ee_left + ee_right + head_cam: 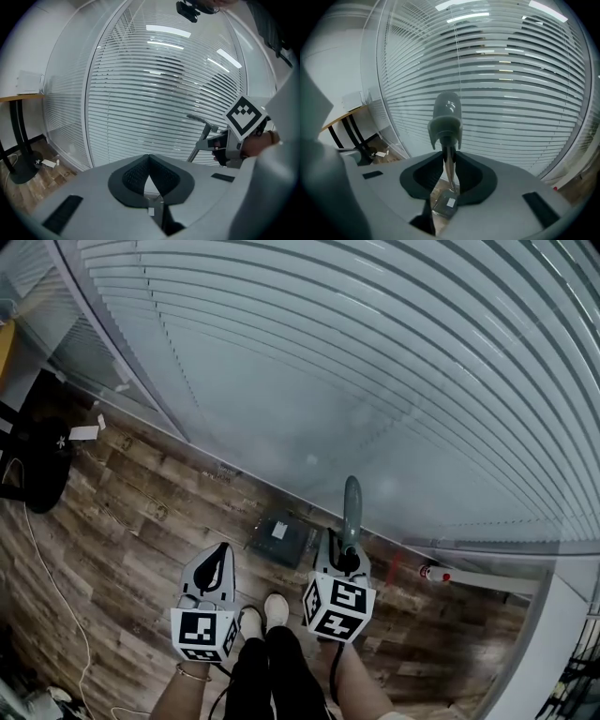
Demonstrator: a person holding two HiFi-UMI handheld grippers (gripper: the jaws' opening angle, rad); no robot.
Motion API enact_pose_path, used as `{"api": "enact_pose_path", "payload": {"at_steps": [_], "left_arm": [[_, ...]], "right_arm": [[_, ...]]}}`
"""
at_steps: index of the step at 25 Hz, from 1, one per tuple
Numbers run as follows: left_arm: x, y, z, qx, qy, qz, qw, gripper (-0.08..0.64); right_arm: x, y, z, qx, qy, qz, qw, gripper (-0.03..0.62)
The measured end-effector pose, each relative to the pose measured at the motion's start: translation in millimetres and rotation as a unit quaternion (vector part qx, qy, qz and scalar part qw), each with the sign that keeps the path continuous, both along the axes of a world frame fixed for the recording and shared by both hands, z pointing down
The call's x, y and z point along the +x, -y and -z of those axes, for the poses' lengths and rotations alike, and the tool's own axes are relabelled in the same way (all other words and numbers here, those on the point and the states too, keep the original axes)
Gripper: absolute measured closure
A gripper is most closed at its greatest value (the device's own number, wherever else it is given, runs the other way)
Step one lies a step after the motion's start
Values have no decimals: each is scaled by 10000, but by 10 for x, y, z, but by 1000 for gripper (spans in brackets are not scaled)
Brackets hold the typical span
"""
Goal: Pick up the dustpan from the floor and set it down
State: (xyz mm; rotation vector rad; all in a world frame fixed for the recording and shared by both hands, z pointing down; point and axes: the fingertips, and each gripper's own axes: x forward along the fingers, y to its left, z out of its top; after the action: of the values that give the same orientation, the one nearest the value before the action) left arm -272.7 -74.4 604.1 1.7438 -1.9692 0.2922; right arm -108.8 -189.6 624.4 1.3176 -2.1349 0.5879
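Closest in were the person's white shoes [263,615] on the wooden floor [141,540]. The left tool [221,549] [149,158] was shut tight with nothing in it. The right tool [345,559] [449,154] was squeezing the thin stem of the dustpan [281,538], just under its grey handle [352,502] [446,117], which stuck up past the tool. The dark pan sat low in front of the shoes. I could not tell if it touched the floor. A white cord [56,587] lay at the left near a black stand foot [42,470]. Farther off were the window blinds [375,352].
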Motion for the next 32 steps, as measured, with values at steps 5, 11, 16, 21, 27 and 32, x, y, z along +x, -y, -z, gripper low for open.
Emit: {"api": "enact_pose_path", "payload": {"at_steps": [5,11,16,21,27,32], "left_arm": [[-33,-56,-70,-38,-14,84,10000,543],[-36,-94,-115,-67,-36,122,9999,543],[-55,-140,-135,-93,-57,111,9999,543],[-28,-166,-152,-116,-66,81,9999,543],[-25,-204,-187,-151,-130,110,9997,543],[-56,-218,-175,-132,-145,133,9997,542]], "right_arm": [[-7,-36,-126,-63,-24,-2,10000,495],[-19,29,-155,39,-81,22,10000,495],[-35,106,-194,34,-107,-62,9999,495],[-20,184,-199,108,-132,-94,9998,495],[-86,193,-197,179,-151,-79,9997,495],[-75,218,-203,165,-106,-144,9997,495]]}}
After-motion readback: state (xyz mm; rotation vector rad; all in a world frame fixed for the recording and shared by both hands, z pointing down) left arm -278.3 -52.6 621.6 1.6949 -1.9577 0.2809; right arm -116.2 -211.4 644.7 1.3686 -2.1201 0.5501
